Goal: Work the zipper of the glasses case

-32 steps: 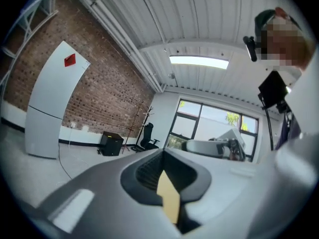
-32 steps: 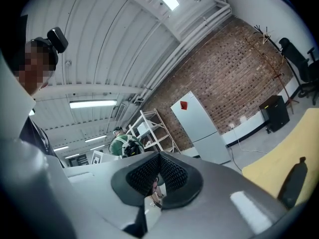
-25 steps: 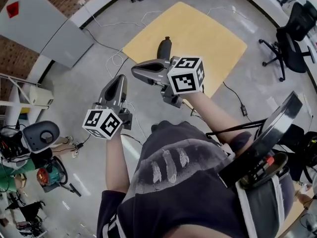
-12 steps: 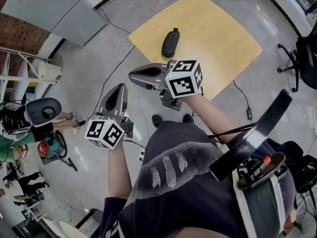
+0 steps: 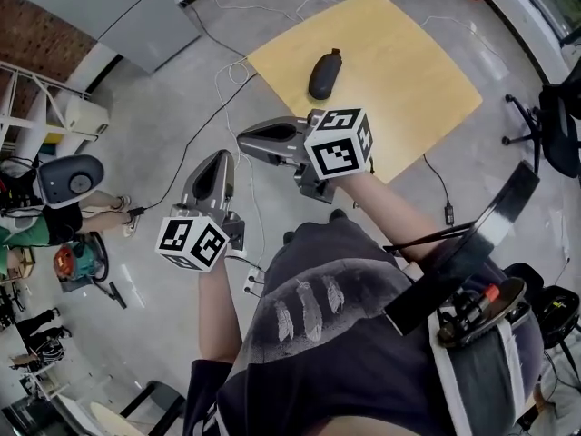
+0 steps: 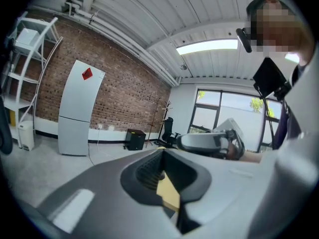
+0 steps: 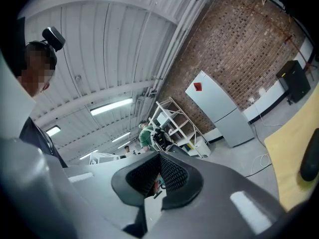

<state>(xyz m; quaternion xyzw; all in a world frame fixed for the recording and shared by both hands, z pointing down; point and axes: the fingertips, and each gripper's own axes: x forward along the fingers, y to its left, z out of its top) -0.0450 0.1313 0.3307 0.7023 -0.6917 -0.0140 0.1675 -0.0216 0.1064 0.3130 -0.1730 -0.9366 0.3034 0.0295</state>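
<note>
Concrete floor fills most of the head view, with a white cabinet (image 5: 109, 7) at 10 o'clock and the yellow bench (image 5: 408, 71) at 1 o'clock.

Jaws of the left gripper (image 5: 220, 158) are pressed together with nothing between them. Its own view shows only a sliver of bench past them.

Jaws of the right gripper (image 5: 245, 138) are likewise together and empty. It points to 9 o'clock, tip near the left one's.

Change over the last second: the view has swung. The glasses case (image 5: 324, 74), half hidden behind the right gripper before, now shows whole at 12 o'clock of that gripper's cube (image 5: 338, 142). It lies alone on the bench.

Both grippers hang over the floor, well apart from the case, so there is no hold on the case or the zipper now. That fits walking up to the bench as well as backing off afterwards.

The case reads as one closed lump. Zipper state and contents are too small to tell.
</note>
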